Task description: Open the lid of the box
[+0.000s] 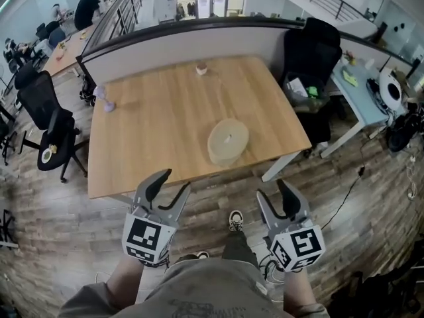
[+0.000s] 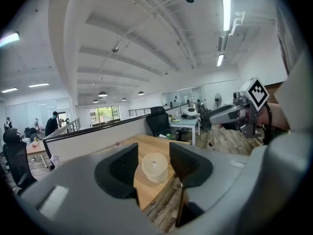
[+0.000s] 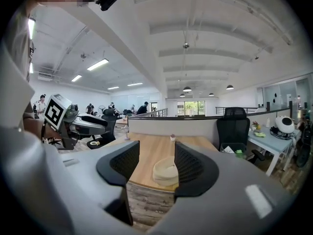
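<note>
Wooden rectangular desk [image 1: 152, 138] bears one round cream box [image 1: 228, 141], perhaps wicker, at twelve o'clock; our left gripper [image 1: 173, 181] and right gripper [image 1: 273, 191] both gape empty.

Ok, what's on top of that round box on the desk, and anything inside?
Only its own pale lid sits on the round box, and it is closed. The lid covers the whole opening, so whatever is inside cannot be seen.

No legible words or numbers, coded square markers [image 1: 146, 237] on left claw [image 1: 173, 181], right claw [image 1: 273, 189]
</note>
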Demonstrator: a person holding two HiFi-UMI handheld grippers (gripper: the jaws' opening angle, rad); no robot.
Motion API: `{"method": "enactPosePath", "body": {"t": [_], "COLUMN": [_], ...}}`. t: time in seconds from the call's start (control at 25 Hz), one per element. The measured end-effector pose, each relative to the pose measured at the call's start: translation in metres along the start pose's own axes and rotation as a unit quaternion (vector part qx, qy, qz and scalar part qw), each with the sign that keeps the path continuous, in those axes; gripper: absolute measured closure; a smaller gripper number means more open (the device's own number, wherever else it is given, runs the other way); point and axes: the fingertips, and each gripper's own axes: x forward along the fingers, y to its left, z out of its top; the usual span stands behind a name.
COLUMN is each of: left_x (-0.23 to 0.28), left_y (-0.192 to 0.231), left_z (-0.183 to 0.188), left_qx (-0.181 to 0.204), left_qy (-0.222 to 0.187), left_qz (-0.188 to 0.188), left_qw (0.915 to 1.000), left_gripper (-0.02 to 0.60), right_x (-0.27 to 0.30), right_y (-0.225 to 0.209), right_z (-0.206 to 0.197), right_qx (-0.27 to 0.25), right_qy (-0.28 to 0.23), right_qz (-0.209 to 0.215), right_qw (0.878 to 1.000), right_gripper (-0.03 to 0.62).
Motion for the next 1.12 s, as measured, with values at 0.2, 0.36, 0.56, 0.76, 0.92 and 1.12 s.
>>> {"method": "enactPosePath", "body": {"t": [0.2, 0.36, 0.56, 0.76, 0.92, 1.12], "left_x": [0.060, 0.093, 0.131, 0.148, 0.150, 0.143], "left_y": [0.010, 0.023, 0.046, 0.061, 0.068, 0.076], "left_z": [0.012, 0.021, 0.021, 0.014, 0.010, 0.003], "left_qx": [-0.008, -0.023, -0.053, -0.062, -0.065, -0.071], "left_qy": [0.017, 0.027, 0.037, 0.054, 0.064, 0.067], "left_qz": [0.023, 0.061, 0.116, 0.160, 0.176, 0.178], "left_qw": [0.9995, 0.9975, 0.9912, 0.9837, 0.9802, 0.9791], "left_gripper": [0.379, 0.379, 0.379, 0.379, 0.379, 0.379], "right_x": [0.053, 0.094, 0.143, 0.177, 0.191, 0.204], "right_y": [-0.052, -0.080, -0.111, -0.129, -0.129, -0.114], "right_z": [0.012, 0.024, 0.034, 0.029, 0.023, 0.014], "right_qx": [-0.007, -0.021, -0.037, -0.049, -0.042, -0.048], "right_qy": [0.015, 0.025, 0.031, 0.042, 0.055, 0.072], "right_qz": [0.039, 0.086, 0.139, 0.173, 0.193, 0.215], "right_qw": [0.999, 0.996, 0.989, 0.983, 0.979, 0.973], "right_gripper": [0.385, 0.385, 0.385, 0.385, 0.385, 0.385]}}
